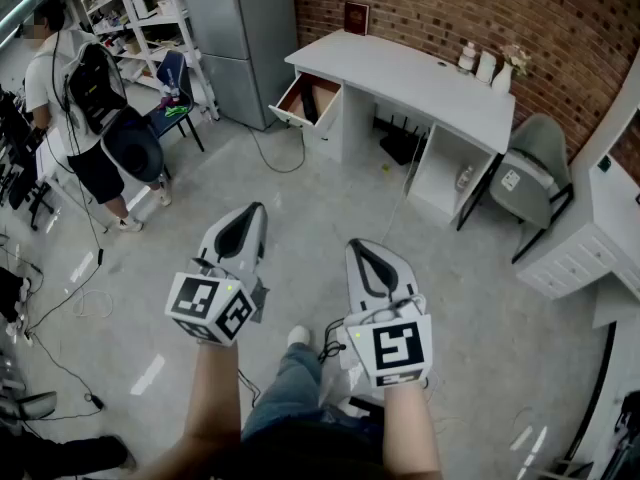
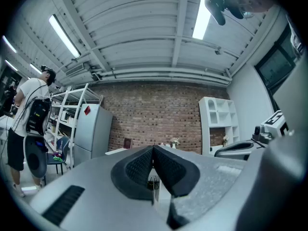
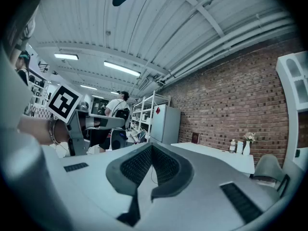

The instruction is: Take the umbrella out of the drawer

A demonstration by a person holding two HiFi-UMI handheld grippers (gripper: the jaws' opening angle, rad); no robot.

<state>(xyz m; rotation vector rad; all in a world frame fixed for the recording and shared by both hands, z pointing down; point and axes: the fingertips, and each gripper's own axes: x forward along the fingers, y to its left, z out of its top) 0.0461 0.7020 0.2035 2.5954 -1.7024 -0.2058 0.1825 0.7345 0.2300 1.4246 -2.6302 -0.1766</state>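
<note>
Here, I stand on a grey floor in a workshop room and look steeply down at my own two arms, each hand holding one pair of tongs out level in front of me. My left tongs [image 1: 259,209] are squeezed fully together, the two ribbed black pads meeting in a thin line with nothing between them. My right tongs [image 1: 353,244] are closed tight the same way and are just as empty. They sit side by side, near each other but not touching, each carrying a cube with black and white square markers at the hand end. Below them show my jeans leg and one pale shoe [image 1: 298,336].

Well ahead of both tongs a white desk [image 1: 420,83] stands against a red brick wall [image 1: 480,8]. At the desk's left end a drawer [image 1: 320,94] is pulled out, showing a brown inside. The umbrella should be in there, but at this range I cannot make it out. At the desk's back right corner stand two white bottles and a small vase [image 1: 503,74]. A grey-green chair [image 1: 535,158] sits at the desk's right end. Left of the desk is a tall grey fridge [image 1: 235,28], then white shelving [image 1: 140,8]. At the far left a person [image 1: 85,118] with a black backpack stands facing away
</note>
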